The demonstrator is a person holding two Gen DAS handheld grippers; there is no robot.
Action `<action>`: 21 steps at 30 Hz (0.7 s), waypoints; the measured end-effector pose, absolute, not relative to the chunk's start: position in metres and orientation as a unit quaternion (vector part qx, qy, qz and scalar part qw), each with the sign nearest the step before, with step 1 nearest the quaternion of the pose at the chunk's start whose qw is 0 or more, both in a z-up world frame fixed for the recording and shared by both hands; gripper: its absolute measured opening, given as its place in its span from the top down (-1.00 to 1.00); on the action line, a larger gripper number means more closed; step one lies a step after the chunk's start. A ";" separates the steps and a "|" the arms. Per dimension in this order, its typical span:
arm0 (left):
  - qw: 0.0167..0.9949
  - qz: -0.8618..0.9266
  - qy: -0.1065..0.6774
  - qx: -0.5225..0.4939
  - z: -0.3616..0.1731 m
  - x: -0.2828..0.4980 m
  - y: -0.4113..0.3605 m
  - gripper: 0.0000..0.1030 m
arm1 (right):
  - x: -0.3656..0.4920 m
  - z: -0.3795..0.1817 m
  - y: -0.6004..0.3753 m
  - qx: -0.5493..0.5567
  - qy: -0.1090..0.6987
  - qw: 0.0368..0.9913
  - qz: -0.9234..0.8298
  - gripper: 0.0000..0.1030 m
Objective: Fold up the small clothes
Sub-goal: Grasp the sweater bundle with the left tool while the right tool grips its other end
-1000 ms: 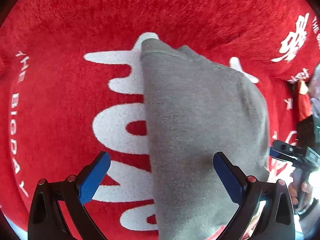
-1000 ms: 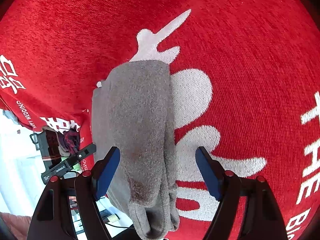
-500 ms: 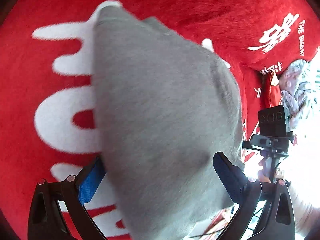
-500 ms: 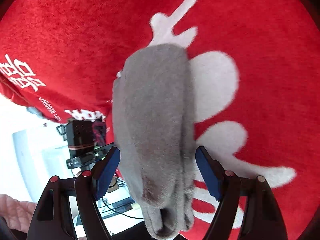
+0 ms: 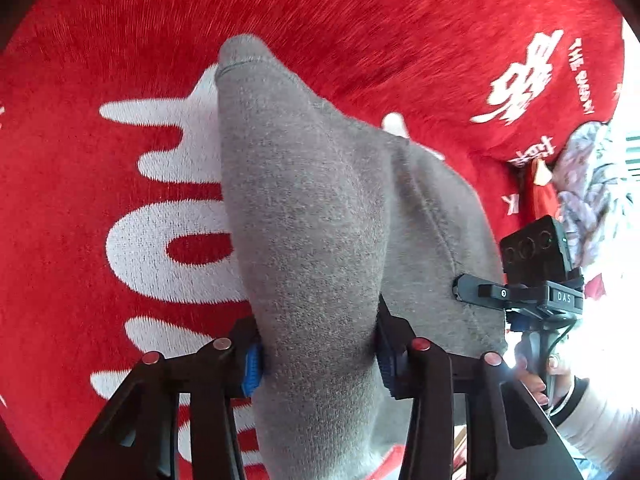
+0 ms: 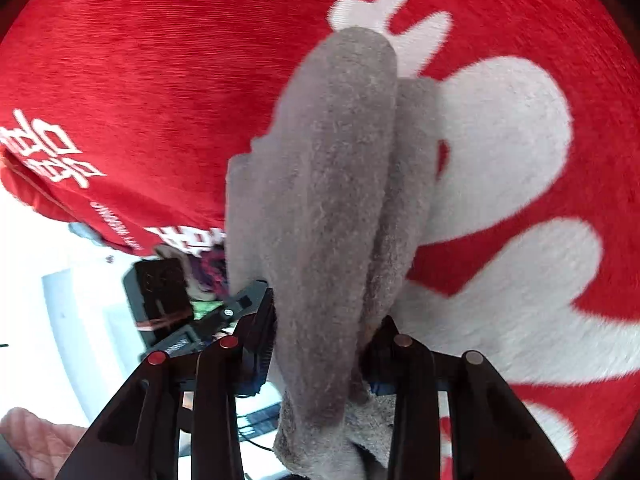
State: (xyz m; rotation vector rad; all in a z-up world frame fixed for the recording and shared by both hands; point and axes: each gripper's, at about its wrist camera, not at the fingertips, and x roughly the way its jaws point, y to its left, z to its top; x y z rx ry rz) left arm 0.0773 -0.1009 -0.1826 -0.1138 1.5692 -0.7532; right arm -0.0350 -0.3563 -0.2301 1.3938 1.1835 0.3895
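Grey garment (image 5: pixel 320 216): fleecy, bunched into a long ridge, lying on the red cloth (image 5: pixel 120 80) across its white lettering (image 5: pixel 160 240), far end raised off the cloth.

Left gripper (image 5: pixel 318 356): at the near end of the garment, jaws closing, blue pads (image 5: pixel 253 364) pressed into a thick fold.

Right gripper (image 6: pixel 318 350): at the garment's other end, jaws closing, fabric squeezed between both fingers; also seen in the left view at the garment's right edge (image 5: pixel 520 292), held by a hand (image 5: pixel 536 384) in a white sleeve.
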 end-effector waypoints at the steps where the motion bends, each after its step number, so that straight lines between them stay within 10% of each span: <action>1: 0.645 -0.336 0.684 -0.050 -0.175 0.075 -0.100 0.10 | -0.034 -0.226 -0.354 0.600 0.508 0.594 0.172 0.24; 21: 0.663 -0.324 0.673 -0.041 -0.121 0.039 0.034 0.10 | -0.059 -0.191 -0.228 0.612 0.510 0.562 0.224 0.24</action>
